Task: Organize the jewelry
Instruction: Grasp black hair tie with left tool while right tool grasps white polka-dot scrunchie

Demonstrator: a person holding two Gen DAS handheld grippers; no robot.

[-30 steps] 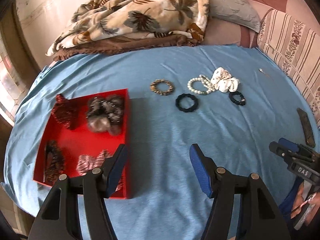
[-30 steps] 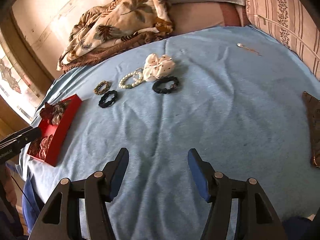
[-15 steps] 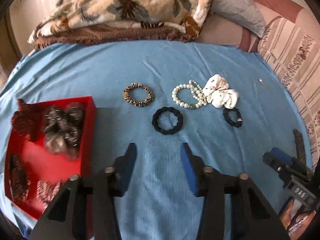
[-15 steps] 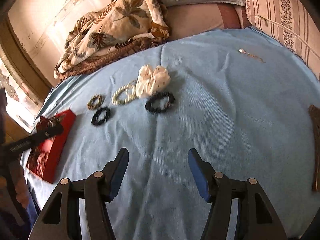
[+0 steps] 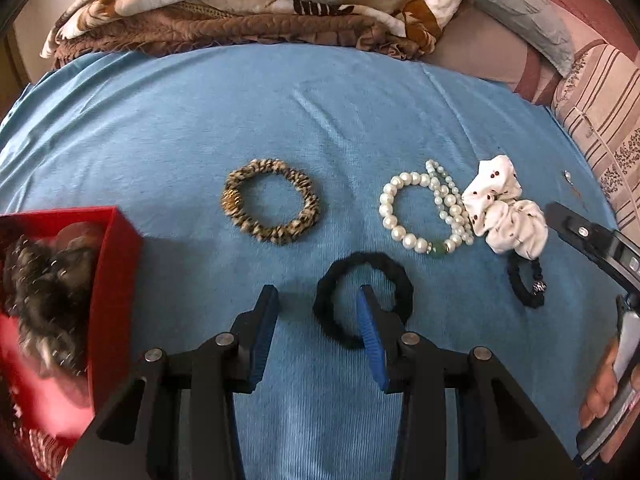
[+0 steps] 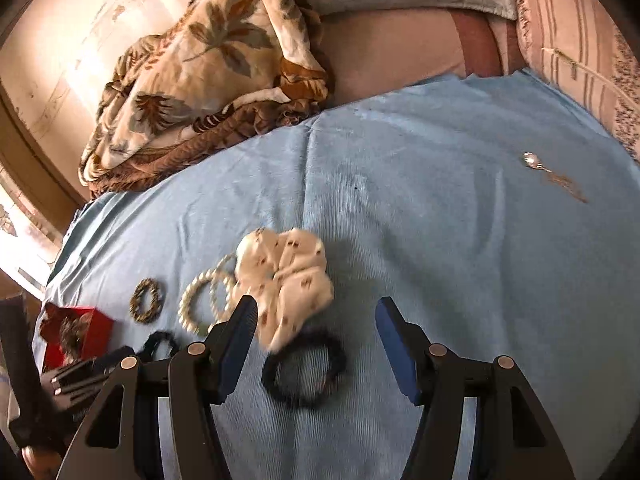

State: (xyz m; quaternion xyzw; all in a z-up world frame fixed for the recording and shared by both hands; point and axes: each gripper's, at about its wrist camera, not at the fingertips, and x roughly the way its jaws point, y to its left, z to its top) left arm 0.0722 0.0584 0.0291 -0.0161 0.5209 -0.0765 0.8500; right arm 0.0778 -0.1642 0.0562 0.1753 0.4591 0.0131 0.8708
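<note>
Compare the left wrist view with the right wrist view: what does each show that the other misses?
Left wrist only: the left gripper open, one finger inside the black ring, and the green bead on the pearl bracelets. Right wrist only: the open right gripper above the small black band. Both: white scrunchie, leopard bracelet, red box, blue sheet.

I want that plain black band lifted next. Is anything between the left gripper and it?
Nothing visible. The open left gripper is already at the black band, one fingertip over its hole.
</note>
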